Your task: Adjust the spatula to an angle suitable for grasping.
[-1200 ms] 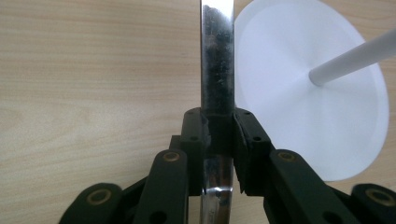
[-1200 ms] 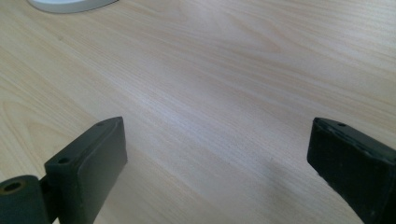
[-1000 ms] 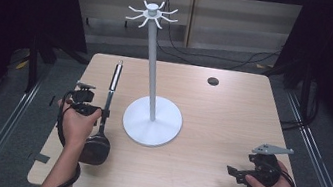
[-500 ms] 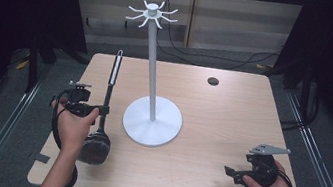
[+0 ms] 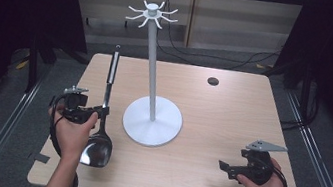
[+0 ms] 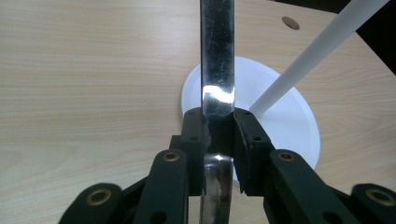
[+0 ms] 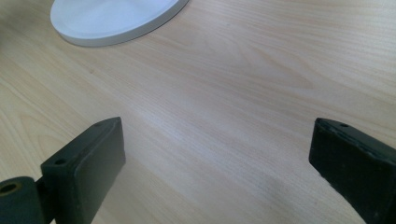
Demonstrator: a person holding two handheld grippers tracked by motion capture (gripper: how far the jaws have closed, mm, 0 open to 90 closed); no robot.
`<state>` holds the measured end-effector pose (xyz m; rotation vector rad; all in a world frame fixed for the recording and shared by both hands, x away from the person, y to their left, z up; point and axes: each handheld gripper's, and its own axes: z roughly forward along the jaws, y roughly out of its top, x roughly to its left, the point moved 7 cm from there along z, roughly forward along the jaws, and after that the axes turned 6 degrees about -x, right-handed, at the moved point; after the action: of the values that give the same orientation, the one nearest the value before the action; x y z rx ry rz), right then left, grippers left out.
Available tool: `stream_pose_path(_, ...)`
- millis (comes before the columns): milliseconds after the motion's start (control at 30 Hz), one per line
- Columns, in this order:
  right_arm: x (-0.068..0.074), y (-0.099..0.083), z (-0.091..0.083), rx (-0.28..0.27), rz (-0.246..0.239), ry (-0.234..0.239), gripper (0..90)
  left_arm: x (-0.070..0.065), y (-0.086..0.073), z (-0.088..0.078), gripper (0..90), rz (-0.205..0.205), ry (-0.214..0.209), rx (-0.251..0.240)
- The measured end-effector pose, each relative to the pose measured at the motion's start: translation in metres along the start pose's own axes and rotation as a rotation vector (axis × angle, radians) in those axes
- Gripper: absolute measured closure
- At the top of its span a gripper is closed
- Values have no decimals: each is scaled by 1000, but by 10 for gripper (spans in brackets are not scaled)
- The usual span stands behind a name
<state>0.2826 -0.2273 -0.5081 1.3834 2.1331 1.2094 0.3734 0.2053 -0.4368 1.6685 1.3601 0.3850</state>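
On the table (image 5: 231,119) a stand (image 5: 152,120) rests its round base a little left of the middle, its pole rising straight up to a ring of hooks (image 5: 151,14) at the top. Just left of the base lies a ladle (image 5: 101,123), lengthwise from front to back: its bowl is toward the near edge, its handle running toward the far edge. The left gripper (image 5: 101,110) sits left of the stand's base, clamped across the ladle's handle just behind the bowl. The right gripper (image 5: 222,166) is near the front right corner, well apart from the stand. A small round disc (image 5: 213,81) lies toward the far edge, right of the pole.
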Motion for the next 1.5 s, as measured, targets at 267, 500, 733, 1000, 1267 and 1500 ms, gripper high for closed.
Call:
stream_pose_path(267,7,10,1,-36,-11,13,59,-6,2,-8,760,18,-9,-52)
stream_pose_path(500,10,12,4,-38,-17,19,75,-12,2,-13,760,33,-20,-99)
stream_pose_path(733,19,22,6,-71,-20,36,86,-21,-1,-15,760,46,-40,-127)
stream_pose_path(1000,33,35,12,-119,-26,66,100,-36,2,-19,760,81,-67,-178)
stream_pose_path(1267,39,39,15,-126,-31,80,99,-38,4,-22,760,88,-64,-205)
stream_pose_path(1500,40,42,15,-139,-44,72,92,-39,6,-26,760,85,-70,-243)
